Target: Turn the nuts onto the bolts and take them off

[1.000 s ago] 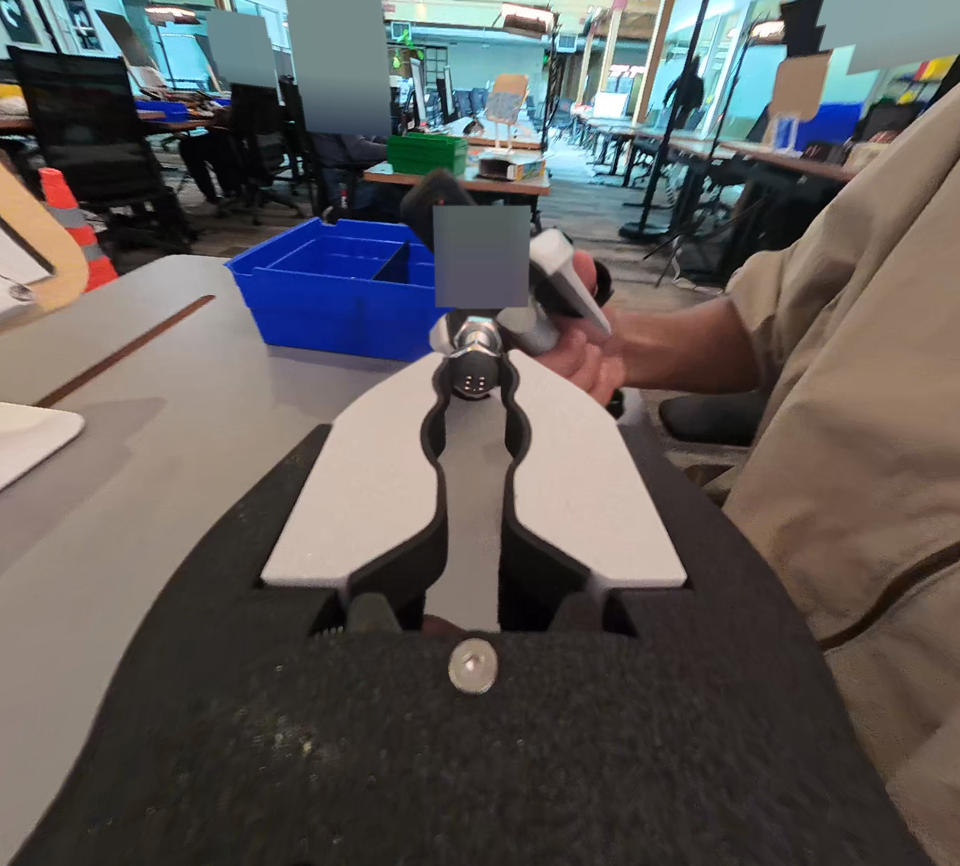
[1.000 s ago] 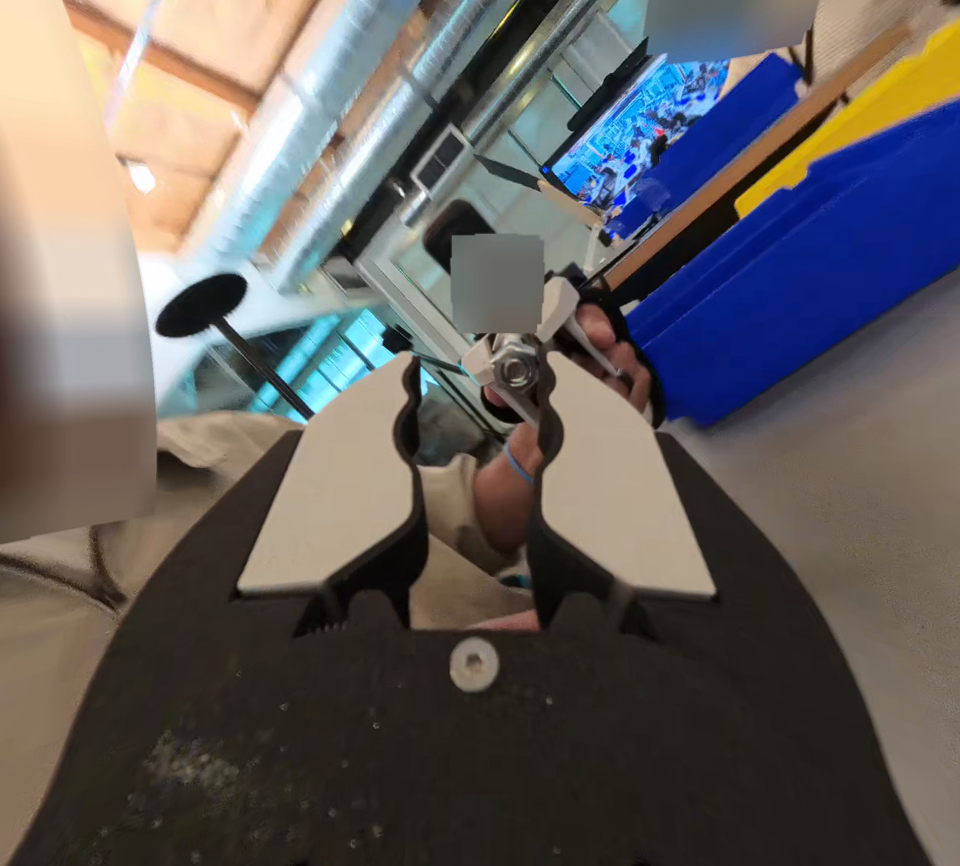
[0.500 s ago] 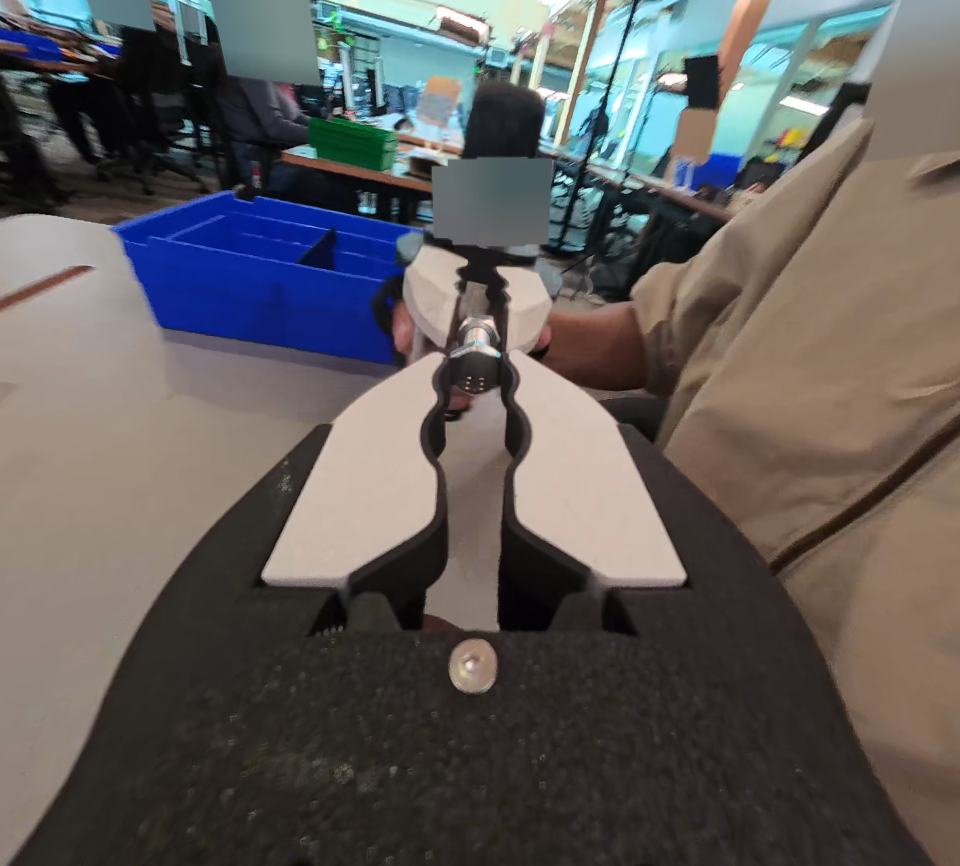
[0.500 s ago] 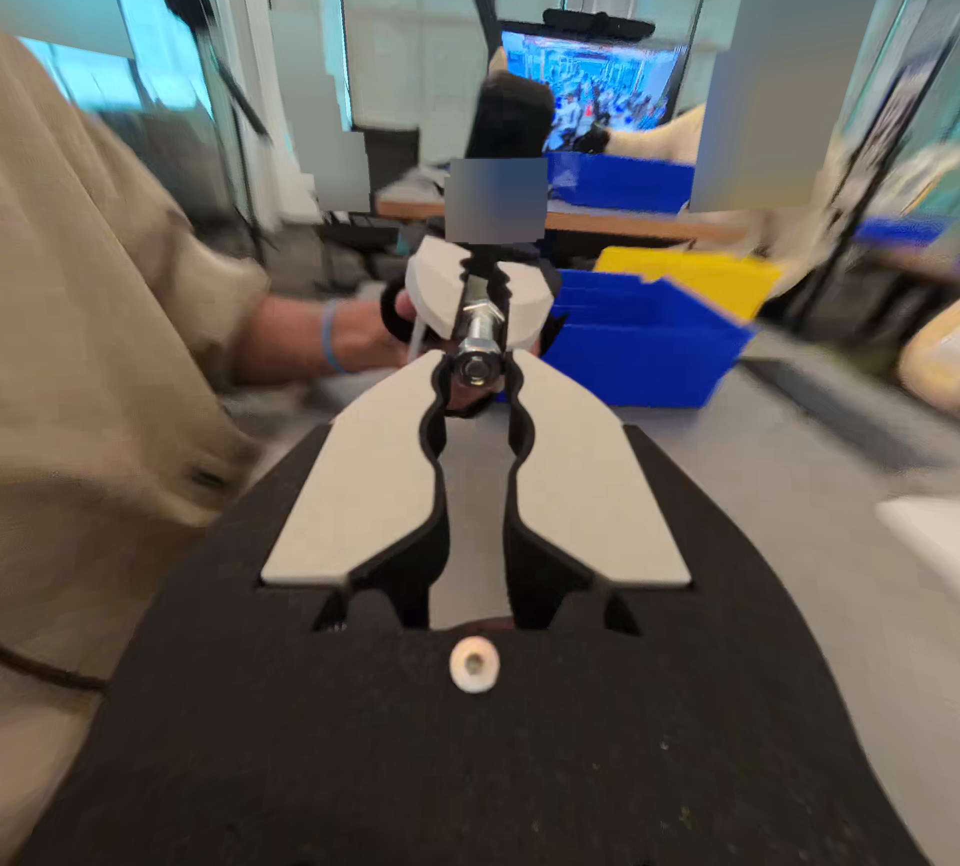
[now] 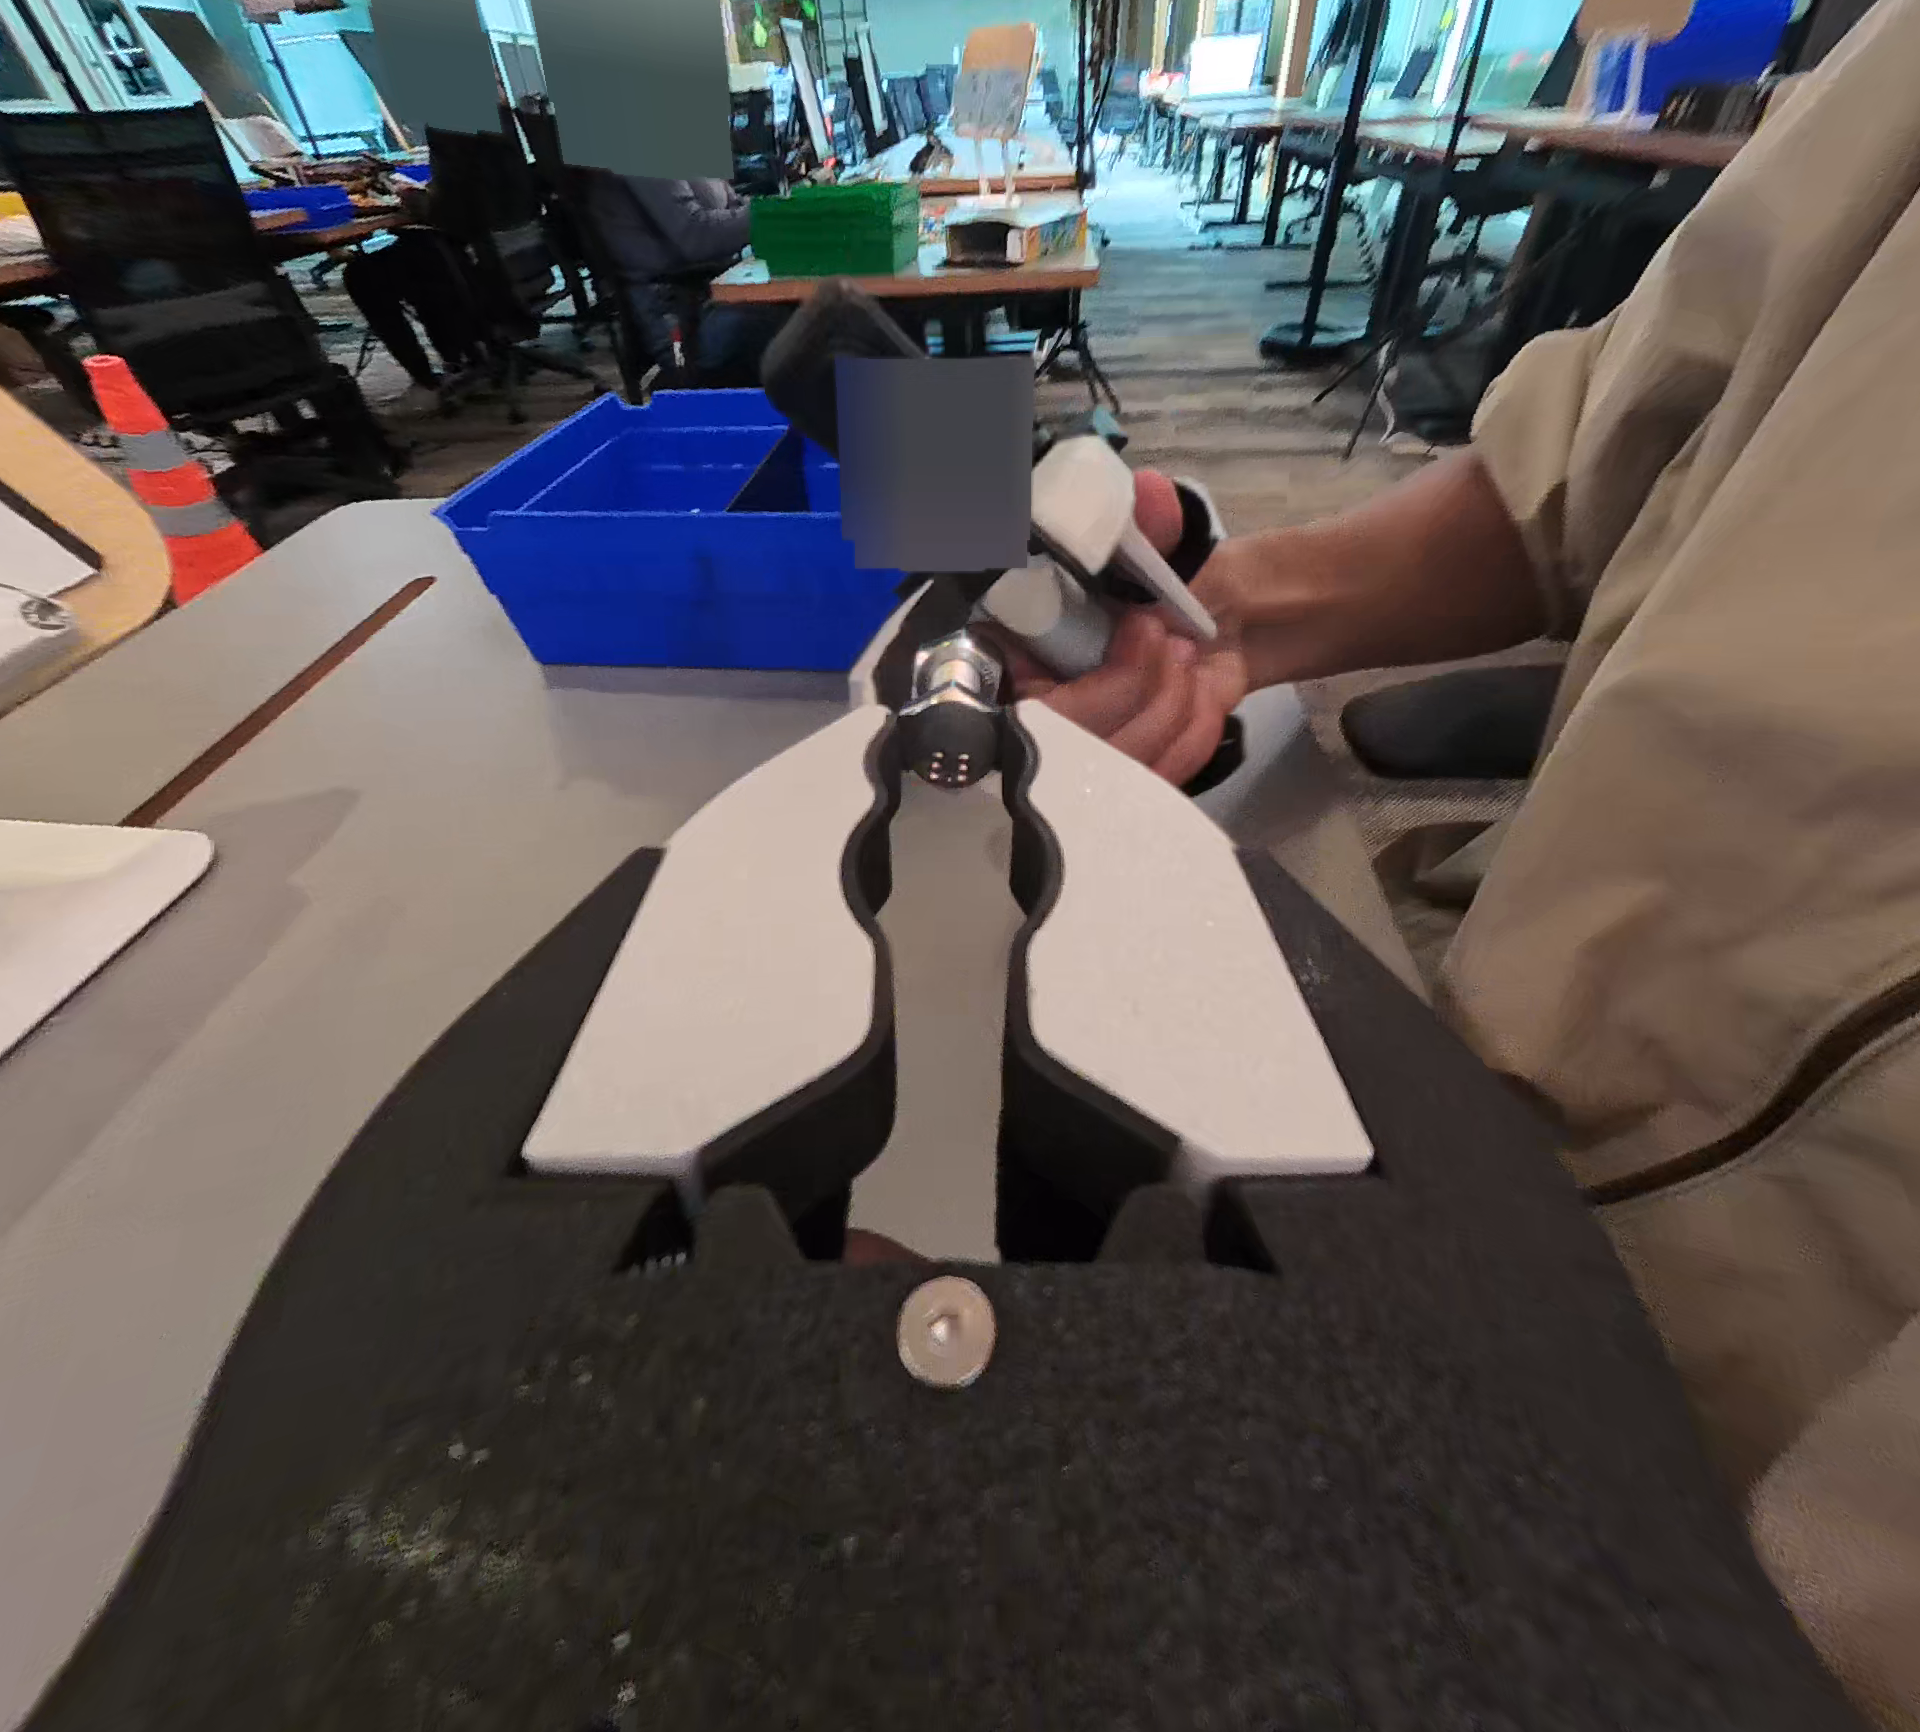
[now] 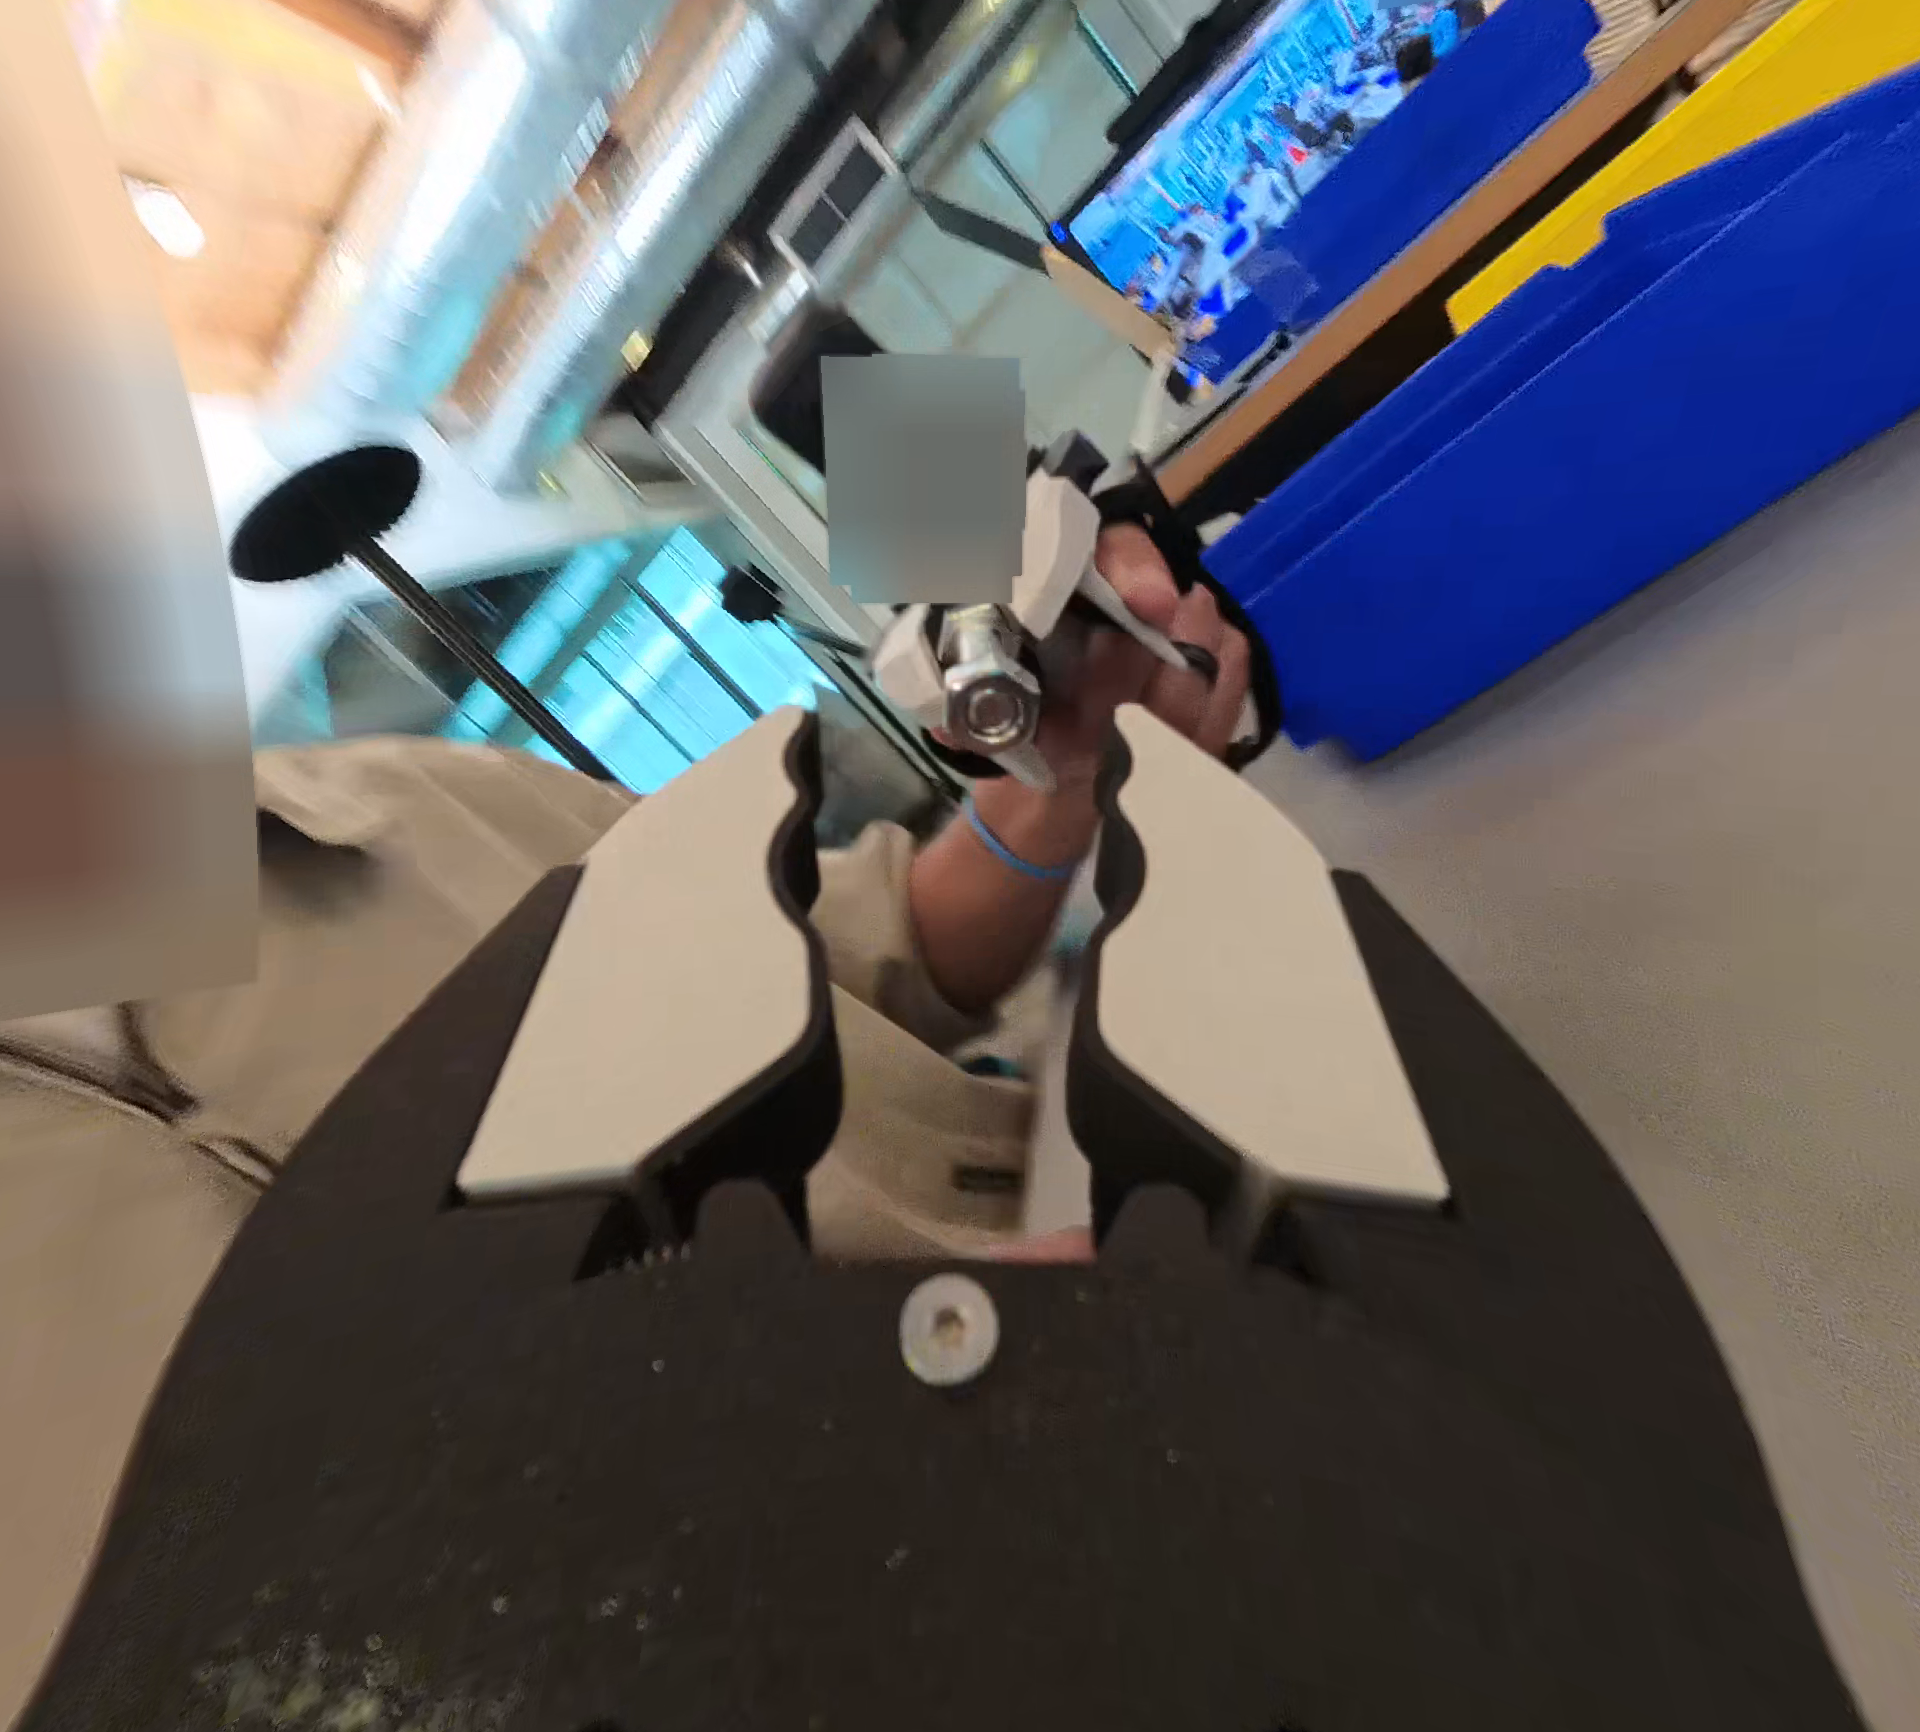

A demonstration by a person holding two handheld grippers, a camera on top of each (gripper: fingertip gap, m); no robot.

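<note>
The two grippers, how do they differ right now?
The left gripper has its jaws closed on the bolt's round head; the right gripper has its jaws spread apart, holding nothing. The left gripper sits level over the table, while the right gripper's view is strongly tilted and blurred, as if moving. Both have white fingers on black bodies and point at the nut end from opposite sides.

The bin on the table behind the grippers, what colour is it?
The bin is bright blue; the left wrist view shows it best.
</note>
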